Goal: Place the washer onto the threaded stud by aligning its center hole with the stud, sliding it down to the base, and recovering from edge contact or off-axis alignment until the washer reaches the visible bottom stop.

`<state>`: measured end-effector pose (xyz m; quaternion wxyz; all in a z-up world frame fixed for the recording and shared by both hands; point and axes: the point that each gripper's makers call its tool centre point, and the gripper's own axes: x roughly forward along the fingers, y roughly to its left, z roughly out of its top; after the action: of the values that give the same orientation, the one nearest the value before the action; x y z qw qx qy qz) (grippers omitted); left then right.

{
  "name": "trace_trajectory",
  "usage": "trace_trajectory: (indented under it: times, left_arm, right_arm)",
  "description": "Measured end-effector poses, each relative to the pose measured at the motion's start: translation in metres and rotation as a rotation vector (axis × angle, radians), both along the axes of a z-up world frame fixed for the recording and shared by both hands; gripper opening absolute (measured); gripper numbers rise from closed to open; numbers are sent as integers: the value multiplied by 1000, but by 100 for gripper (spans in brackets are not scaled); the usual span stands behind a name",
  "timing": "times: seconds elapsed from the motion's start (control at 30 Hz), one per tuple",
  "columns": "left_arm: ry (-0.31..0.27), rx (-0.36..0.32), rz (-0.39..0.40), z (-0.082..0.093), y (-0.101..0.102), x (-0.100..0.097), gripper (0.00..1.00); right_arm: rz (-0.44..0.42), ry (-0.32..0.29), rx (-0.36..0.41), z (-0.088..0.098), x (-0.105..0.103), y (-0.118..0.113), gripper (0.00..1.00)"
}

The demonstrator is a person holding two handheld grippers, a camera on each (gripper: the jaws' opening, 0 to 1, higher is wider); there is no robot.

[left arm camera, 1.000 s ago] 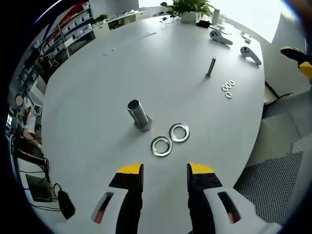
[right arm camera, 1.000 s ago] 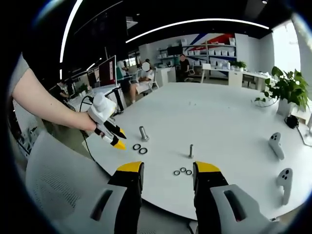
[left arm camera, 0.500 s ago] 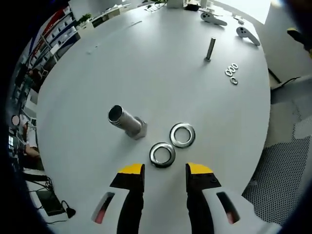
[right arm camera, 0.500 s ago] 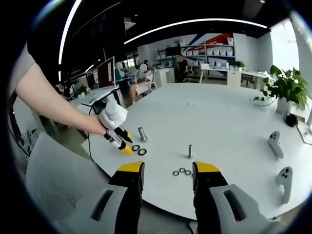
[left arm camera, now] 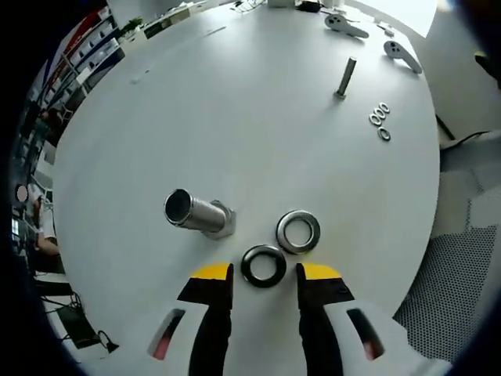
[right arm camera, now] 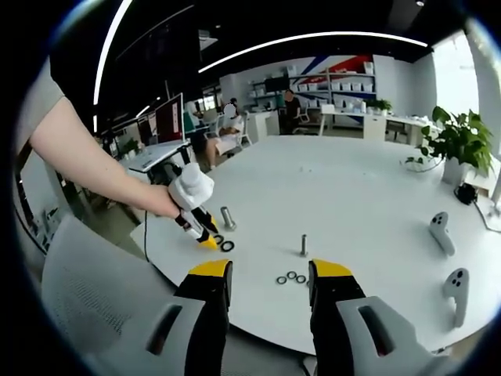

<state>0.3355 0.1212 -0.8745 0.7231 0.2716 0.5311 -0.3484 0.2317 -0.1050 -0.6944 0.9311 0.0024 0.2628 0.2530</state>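
Left gripper (left arm camera: 264,272) hangs low over the white table (left arm camera: 258,117), jaws spread wide with a washer (left arm camera: 263,265) lying flat between the yellow tips (not gripped). A second washer (left arm camera: 298,232) sits just beyond, the threaded stud (left arm camera: 196,214) beside them. Right gripper (right arm camera: 261,271) hovers off the table's edge, jaws apart, empty.

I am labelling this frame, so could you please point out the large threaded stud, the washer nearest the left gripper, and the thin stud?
Large threaded stud (left arm camera: 196,213), left gripper view, its shaft.
Nearest washer (left arm camera: 263,276), left gripper view, its ring.
Thin stud (left arm camera: 345,75), left gripper view, mid-shaft.
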Motion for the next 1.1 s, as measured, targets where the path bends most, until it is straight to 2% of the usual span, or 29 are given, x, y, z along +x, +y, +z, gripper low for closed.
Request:
trace_trajectory:
  times: [0.03, 0.1, 0.2, 0.43, 0.63, 0.7, 0.83, 0.93, 1.0, 1.1]
  left_arm:
    - [19, -10, -5, -1, -2, -2, 28]
    - [18, -11, -3, 0, -2, -1, 27]
    - [21, -18, 40, 0, 1, 2, 23]
    - [9, -9, 13, 0, -1, -2, 21]
    - [39, 15, 6, -1, 2, -6, 21]
    - [49, 16, 51, -1, 3, -6, 21]
    - [65, 4, 68, 0, 2, -6, 23]
    - [74, 18, 36, 0, 2, -9, 24]
    - [65, 54, -15, -1, 6, -9, 25]
    - [66, 34, 51, 0, 4, -9, 24]
  right_arm:
    - [0, -1, -3, 0, 0, 0, 41]
    - [4, 2, -6, -1, 0, 1, 41]
    - [-1, -8, -5, 1, 1, 0, 41]
    - [0, -2, -6, 0, 1, -1, 41]
    - [-3, -1, -7, 0, 0, -1, 41]
    - [-4, -5, -8, 0, 0, -2, 41]
    - [-5, -2, -9, 0, 0, -2, 40]
    - [-3, -4, -9, 1, 0, -2, 40]
    - [2, -2, -10, 0, 0, -1, 40]
    - [-1, -3, -7, 0, 0, -1, 40]
